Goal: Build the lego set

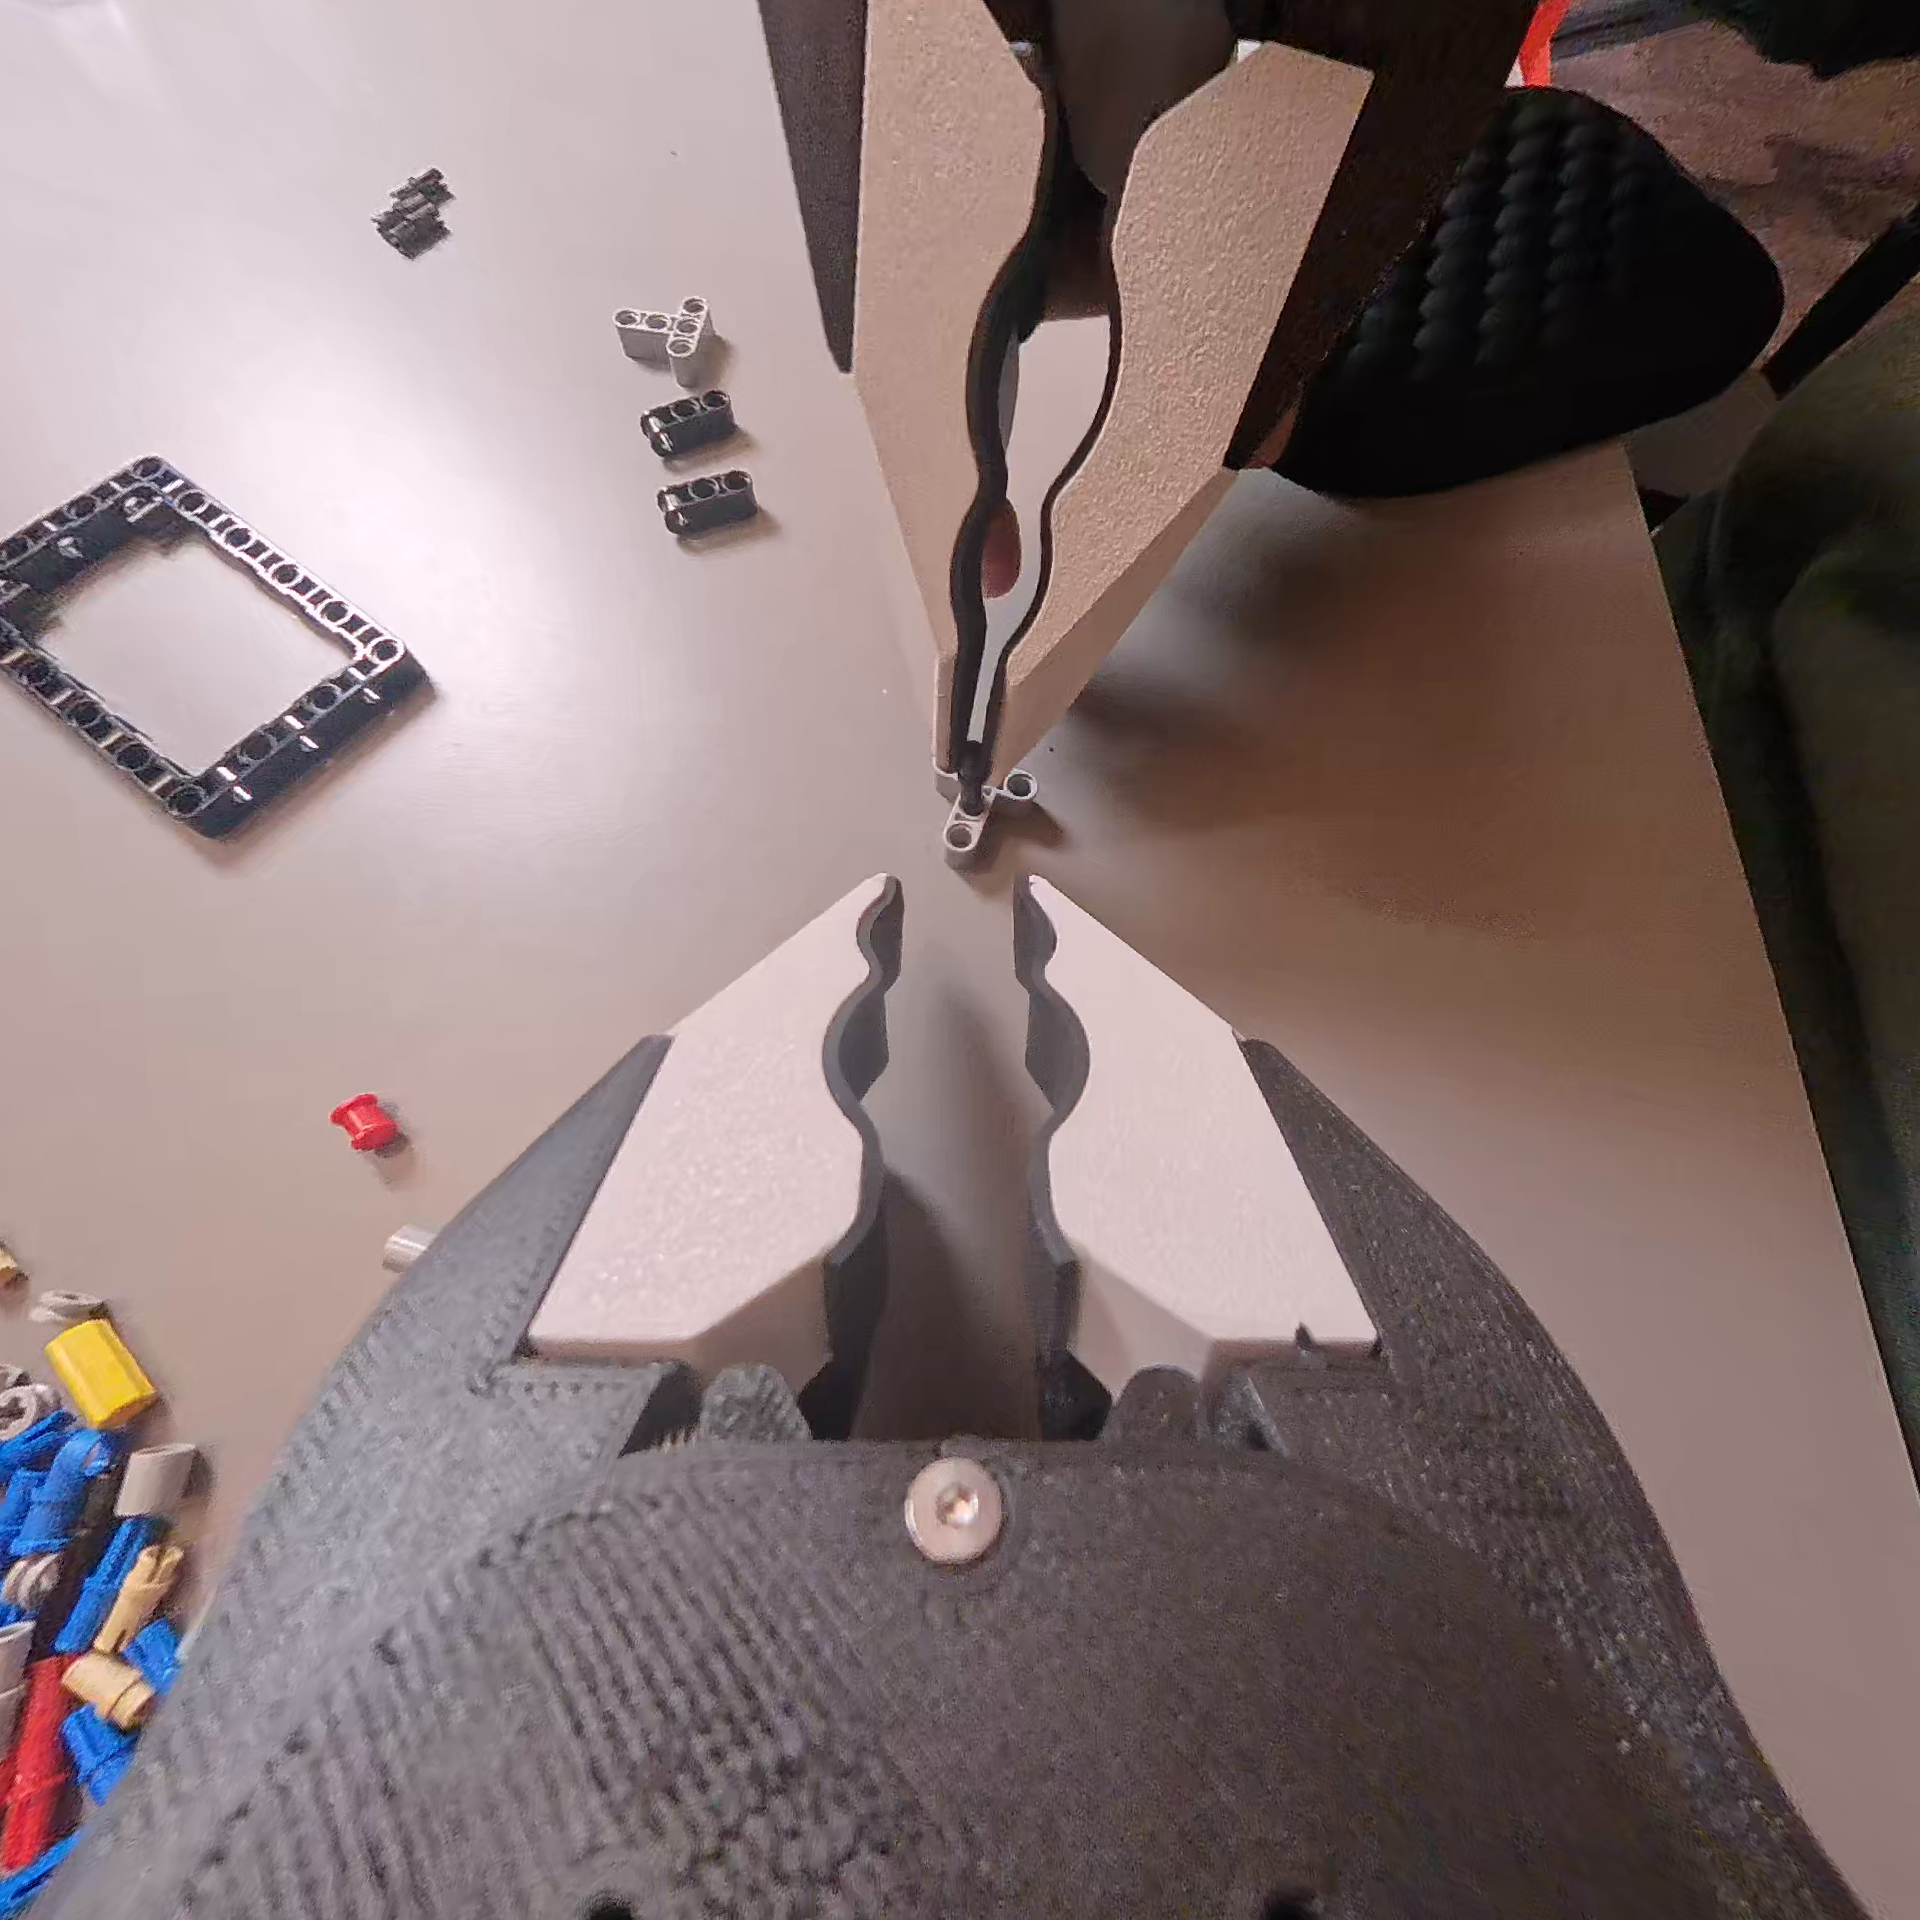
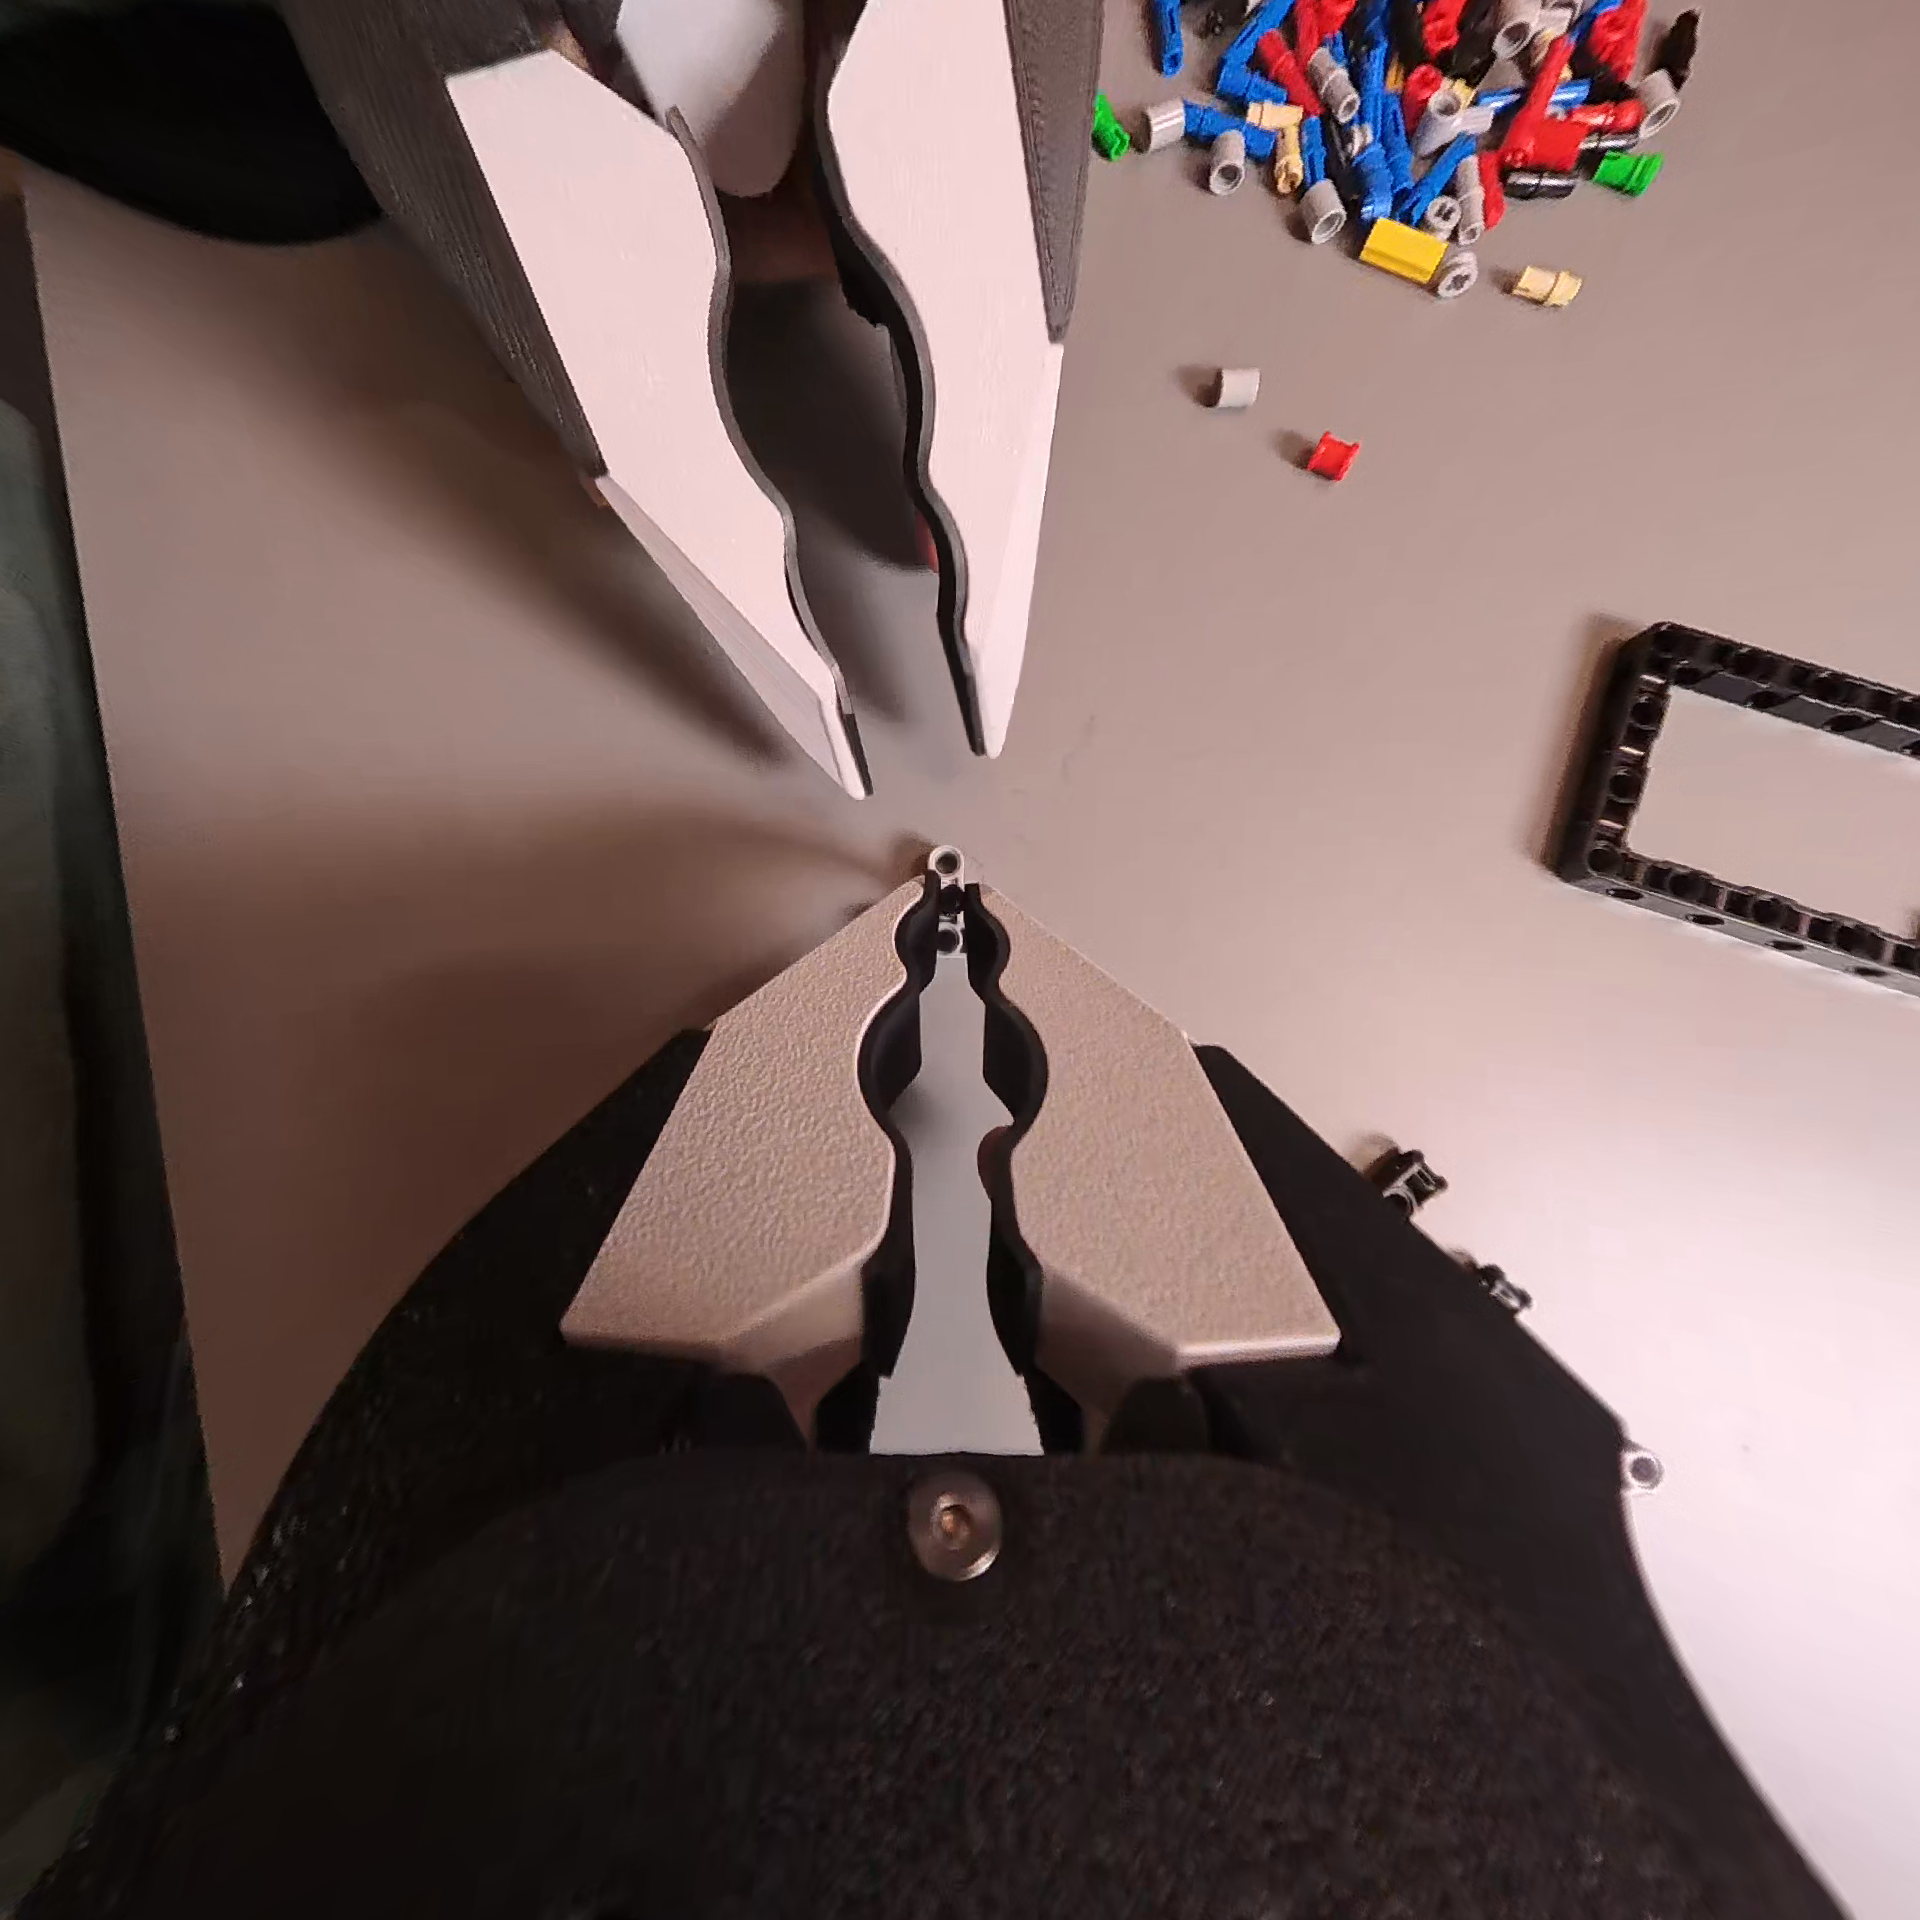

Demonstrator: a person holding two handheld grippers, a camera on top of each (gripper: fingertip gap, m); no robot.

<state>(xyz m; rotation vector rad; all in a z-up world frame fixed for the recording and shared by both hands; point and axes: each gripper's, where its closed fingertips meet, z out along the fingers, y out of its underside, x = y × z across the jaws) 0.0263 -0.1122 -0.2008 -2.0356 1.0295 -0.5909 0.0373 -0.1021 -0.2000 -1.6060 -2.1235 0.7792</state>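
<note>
- Two grippers meet tip to tip over a beige table [image 1: 520, 987], nr its edge.
- R gripper [image 1: 968, 764]: fingers nearly closed, pinching a small black pin [image 1: 968, 792] at the very tips. Pin stands upright on a light grey T-shaped piece [image 1: 977, 816], which lies flat on the table. Whether the pin is seated in a hole, can't tell.
- Same in the right wrist view: R gripper [image 2: 948, 904] tips pressed together, black pin [image 2: 951, 906] between them, one grey hole-end of the T-shaped piece [image 2: 947, 860] poking out past the tips.
- L gripper [image 1: 956, 883]: fingers apart w/ a clear gap, holding nothing; tips just short of the grey piece, not touching. In the right wrist view the L gripper [image 2: 920, 769] comes in from above, gap visible, empty.
- Black rectangular frame [image 1: 197, 644] flat on the table, well off to the side; partly cut off at the edge of the right wrist view [image 2: 1745, 821].
- Near it: another grey angled piece [image 1: 670, 335], two short black beams [image 1: 688, 421] [image 1: 707, 501], a little clump of black pins [image 1: 414, 213].
- Lone red bush [image 1: 364, 1122] and a grey bush [image 2: 1234, 388] sit apart from the loose-parts pile [image 2: 1434, 135] – blue, red, grey, tan, green bits plus a yellow block [image 2: 1401, 247].
</note>
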